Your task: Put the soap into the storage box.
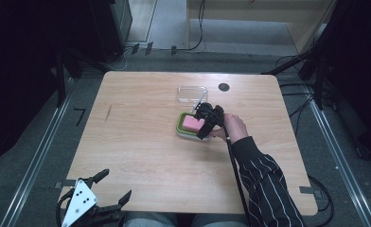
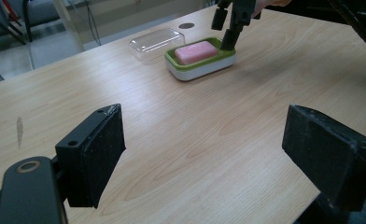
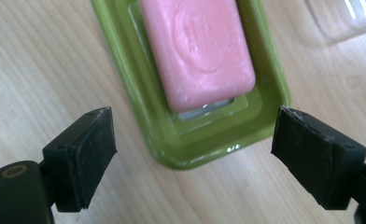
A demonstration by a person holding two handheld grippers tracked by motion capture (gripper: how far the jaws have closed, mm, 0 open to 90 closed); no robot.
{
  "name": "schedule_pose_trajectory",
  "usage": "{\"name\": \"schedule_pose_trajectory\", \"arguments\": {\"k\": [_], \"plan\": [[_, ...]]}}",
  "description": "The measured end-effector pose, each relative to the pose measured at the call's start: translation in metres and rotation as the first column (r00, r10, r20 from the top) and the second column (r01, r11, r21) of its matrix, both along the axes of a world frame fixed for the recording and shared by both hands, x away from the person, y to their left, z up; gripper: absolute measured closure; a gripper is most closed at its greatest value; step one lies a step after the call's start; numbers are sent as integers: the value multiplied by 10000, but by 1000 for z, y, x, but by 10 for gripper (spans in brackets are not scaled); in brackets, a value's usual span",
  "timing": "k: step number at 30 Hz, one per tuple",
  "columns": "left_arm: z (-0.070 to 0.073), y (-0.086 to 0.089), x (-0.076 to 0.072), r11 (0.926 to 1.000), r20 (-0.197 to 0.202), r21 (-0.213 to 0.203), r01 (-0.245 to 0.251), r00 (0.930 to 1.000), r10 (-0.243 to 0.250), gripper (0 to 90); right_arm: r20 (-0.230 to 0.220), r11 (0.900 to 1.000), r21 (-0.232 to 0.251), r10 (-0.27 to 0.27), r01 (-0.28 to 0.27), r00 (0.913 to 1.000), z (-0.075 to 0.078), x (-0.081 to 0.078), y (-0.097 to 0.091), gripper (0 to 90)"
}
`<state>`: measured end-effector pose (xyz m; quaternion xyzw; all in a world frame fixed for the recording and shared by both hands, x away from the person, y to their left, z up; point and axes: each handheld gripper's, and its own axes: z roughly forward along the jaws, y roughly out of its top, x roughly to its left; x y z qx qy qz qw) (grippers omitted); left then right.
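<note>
A pink soap bar lies in a green soap dish with a white base, near the middle of the wooden table. My right gripper hovers over the dish's near end, open, its pads on either side of the rim and touching nothing. The left gripper view shows the soap, the dish and the right gripper across the table. My left gripper stands open at the table's near left edge with nothing between its fingers.
A clear plastic lid lies on the table just behind the dish. A round black spot sits at the far side, and a dark streak marks the left part. A striped sleeve reaches in from the near right.
</note>
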<state>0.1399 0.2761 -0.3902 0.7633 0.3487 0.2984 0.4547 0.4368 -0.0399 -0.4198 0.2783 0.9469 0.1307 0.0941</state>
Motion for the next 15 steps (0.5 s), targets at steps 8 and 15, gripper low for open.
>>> {"name": "schedule_pose_trajectory", "arguments": {"k": [8, 15], "plan": [[0, -1, 0, 10000, -19, 12, -11, 10000, 11, 140, -214, 9993, -239, -288, 282, 9994, 7, -12, -9, 127], [0, -1, 0, 10000, -12, 14, -4, 10000, 4, 140, -358, 9970, -428, -665, 650, 9971, 12, -24, -19, 119]]}}
